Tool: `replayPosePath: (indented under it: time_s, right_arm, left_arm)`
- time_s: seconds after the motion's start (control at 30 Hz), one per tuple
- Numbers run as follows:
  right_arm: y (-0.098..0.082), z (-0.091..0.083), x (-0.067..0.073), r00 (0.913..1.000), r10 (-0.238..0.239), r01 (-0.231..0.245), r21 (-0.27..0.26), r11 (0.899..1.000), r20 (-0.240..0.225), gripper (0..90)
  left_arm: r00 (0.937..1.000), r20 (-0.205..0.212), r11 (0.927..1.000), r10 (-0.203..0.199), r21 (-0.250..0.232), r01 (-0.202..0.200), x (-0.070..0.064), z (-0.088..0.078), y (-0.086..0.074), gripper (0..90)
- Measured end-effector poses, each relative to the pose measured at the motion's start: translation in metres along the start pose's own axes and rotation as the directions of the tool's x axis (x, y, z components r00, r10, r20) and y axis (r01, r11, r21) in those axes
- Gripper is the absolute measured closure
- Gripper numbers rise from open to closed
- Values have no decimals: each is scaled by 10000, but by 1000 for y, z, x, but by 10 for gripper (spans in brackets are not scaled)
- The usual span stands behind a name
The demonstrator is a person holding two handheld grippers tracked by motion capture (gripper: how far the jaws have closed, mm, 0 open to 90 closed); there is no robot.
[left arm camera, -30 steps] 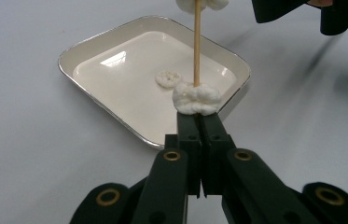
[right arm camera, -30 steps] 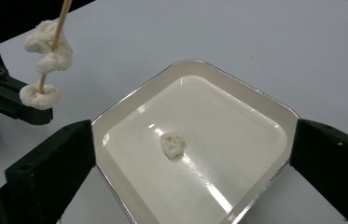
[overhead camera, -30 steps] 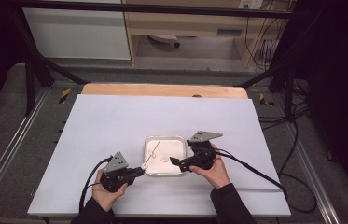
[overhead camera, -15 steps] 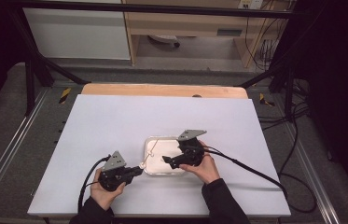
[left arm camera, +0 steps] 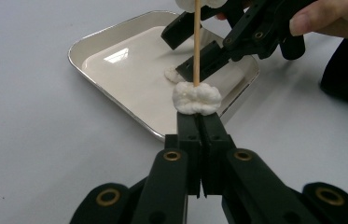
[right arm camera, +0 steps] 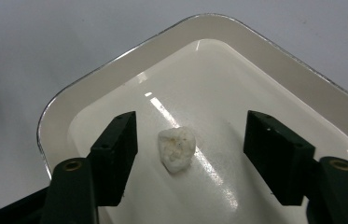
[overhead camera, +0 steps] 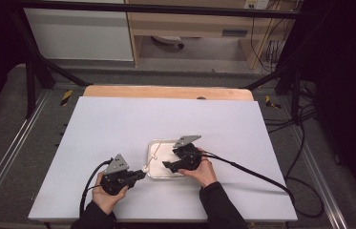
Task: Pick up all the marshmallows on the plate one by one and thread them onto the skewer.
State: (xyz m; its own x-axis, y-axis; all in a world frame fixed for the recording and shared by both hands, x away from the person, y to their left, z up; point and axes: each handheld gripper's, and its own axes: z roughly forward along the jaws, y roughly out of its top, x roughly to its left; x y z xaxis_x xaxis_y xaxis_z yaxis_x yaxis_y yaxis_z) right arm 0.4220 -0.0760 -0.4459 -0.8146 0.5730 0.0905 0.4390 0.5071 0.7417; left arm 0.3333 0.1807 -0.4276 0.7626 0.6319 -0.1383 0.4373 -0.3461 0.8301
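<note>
Right gripper [right arm camera: 190, 154] has lowered, closing, straddling marshmallow [right arm camera: 176, 148].

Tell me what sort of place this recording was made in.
Probably a lab or workshop set up for recording, not a kitchen: a white table framed by metal rails, grey carpet underneath, loose cables at the right, and plain cabinets behind.

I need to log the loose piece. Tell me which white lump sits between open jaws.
The small lump lying in the tray; the others are threaded on the skewer.
</note>
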Motion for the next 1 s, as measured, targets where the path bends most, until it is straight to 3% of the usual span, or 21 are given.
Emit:
replayPosePath:
  time_s: [0.2,0.5,0.67,1.0]
  right_arm:
    - [-2,3,4,9982,-598,598,16,9982,10,531]
    - [-5,4,5,9936,-1129,1130,34,9936,-37,664]
    - [-6,4,6,9923,-1237,1237,23,9923,-49,703]
    - [-4,0,6,9965,-839,839,-75,9964,8,741]
  left_arm:
    - [10000,5,10000,10,24,-10,0,0,0,885]
    - [10000,2,10000,14,29,-14,0,0,0,885]
    - [10000,-2,10000,19,23,-19,0,0,0,885]
    - [10000,-5,10000,49,-4,-49,0,0,0,885]
